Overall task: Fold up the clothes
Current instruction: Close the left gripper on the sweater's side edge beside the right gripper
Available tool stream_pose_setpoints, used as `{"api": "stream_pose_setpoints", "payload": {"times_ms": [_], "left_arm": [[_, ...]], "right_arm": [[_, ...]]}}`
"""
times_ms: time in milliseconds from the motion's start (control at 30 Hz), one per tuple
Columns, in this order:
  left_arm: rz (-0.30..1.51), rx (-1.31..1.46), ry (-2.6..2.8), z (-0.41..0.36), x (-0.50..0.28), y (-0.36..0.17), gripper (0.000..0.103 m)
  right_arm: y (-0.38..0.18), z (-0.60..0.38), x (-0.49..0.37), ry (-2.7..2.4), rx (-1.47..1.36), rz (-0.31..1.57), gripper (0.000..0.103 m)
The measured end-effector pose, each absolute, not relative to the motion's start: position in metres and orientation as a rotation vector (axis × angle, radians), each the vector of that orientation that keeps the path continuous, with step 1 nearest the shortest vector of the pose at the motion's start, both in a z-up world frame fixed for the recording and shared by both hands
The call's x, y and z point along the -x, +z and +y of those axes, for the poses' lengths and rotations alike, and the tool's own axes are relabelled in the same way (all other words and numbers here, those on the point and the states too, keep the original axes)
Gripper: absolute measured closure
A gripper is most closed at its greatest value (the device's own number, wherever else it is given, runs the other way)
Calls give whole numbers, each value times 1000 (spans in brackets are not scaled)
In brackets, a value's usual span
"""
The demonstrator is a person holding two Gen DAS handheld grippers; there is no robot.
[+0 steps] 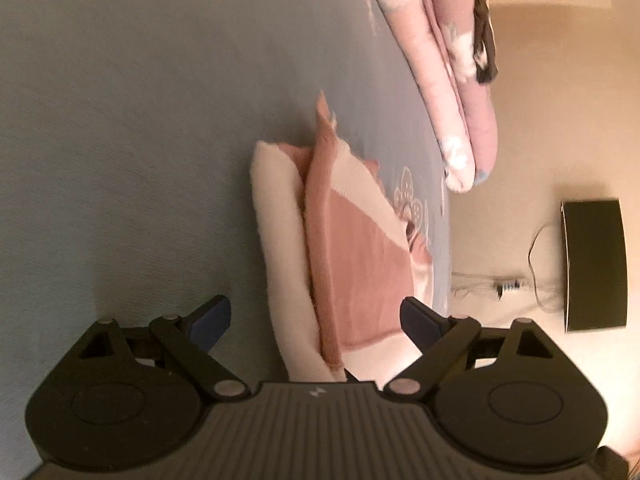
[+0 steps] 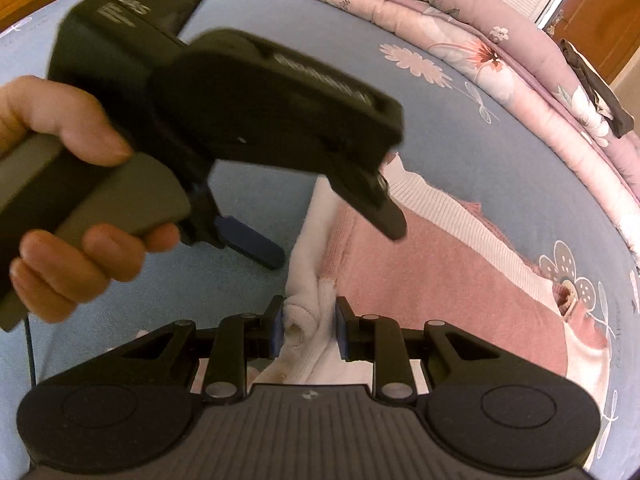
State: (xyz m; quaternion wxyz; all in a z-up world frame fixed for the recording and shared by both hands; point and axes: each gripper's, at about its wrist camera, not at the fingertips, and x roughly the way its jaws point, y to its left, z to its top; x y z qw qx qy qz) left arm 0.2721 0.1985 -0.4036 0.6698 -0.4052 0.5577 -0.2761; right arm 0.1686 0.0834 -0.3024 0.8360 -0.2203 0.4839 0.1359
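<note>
Pink-and-white ribbed knit sweater: right gripper pinches its bunched white edge; left gripper gapes empty.

My left gripper stands with its jaws spread wide and nothing pressed between the blue pads, angled downward; in the right wrist view my left hand wraps its grey handle, thumb on top and fingers curled beneath. My right gripper points steeply down, its jaws drawn close and pinching a bunched fold of white cloth between the pads.
</note>
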Motion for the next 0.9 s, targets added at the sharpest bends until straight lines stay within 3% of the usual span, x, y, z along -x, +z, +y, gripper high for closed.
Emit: {"api": "stream_pose_setpoints", "payload": {"times_ms": [300,367,433,500,600,900], "left_arm": [[1281,855,-688,179,-285,-406,24],[1292,835,-689,178,-285,-406,38],[1311,805,-673,177,-286,-407,66],[1328,776,-656,175,-286,-408,76],[1342,762,-634,175,-286,-408,81],[1352,690,-599,169,-285,-402,83]], "right_arm": [[-303,80,-167,304,462,1018,73],[-302,79,-165,301,459,1019,73],[-302,79,-164,298,459,1021,73],[-302,79,-164,298,462,1022,73],[-302,78,-161,298,464,1024,73],[-290,73,-142,311,465,1030,69]]}}
